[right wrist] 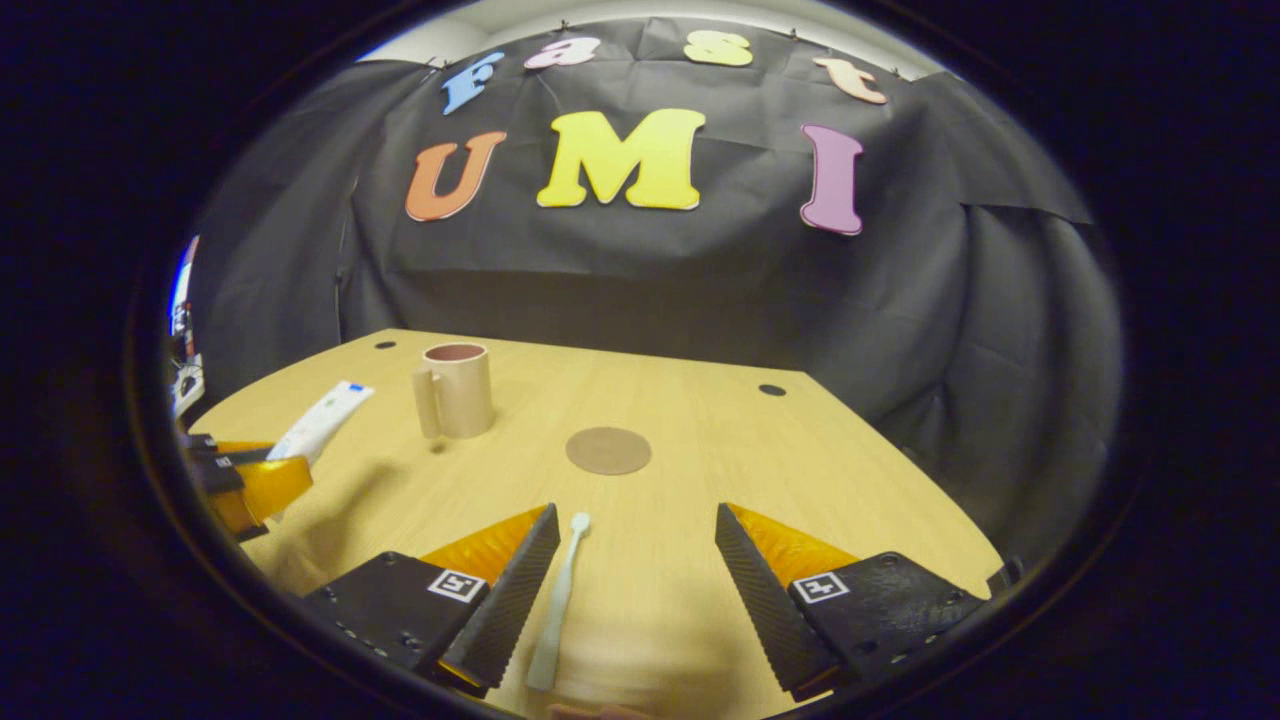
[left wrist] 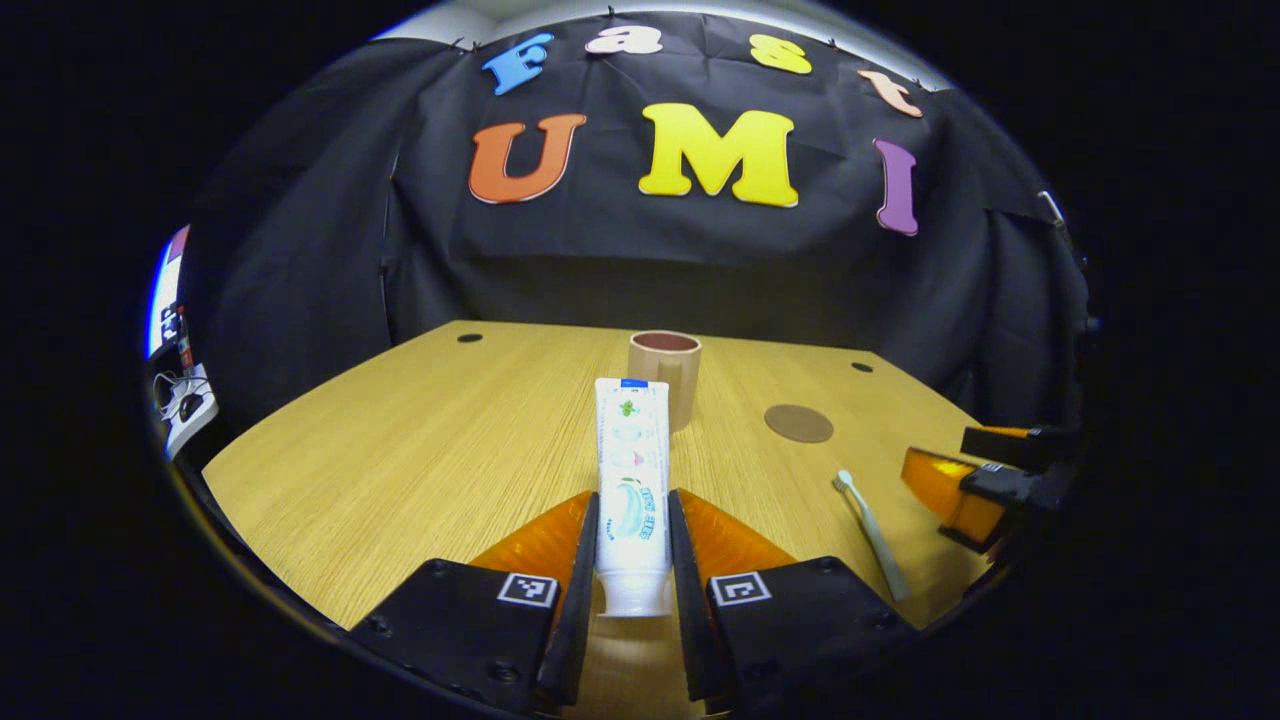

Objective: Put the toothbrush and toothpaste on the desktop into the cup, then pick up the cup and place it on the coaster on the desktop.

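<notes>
The left gripper [left wrist: 632, 545] clenched the tube [left wrist: 632, 480], apparently lifted and due for the cup [left wrist: 665, 375], while the right gripper [right wrist: 632, 575] stood spread beside the toothbrush [right wrist: 557, 600] lying on the desk [right wrist: 700, 480]; the coaster [right wrist: 608, 450] lay bare.

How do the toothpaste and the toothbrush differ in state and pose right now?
The toothpaste is clamped in the left claw and lifted off the table; the toothbrush lies flat on it between the fingers of the open right claw, ungripped. The toothpaste is a broad tube, the toothbrush slim. Neither is in the cup yet.
</notes>
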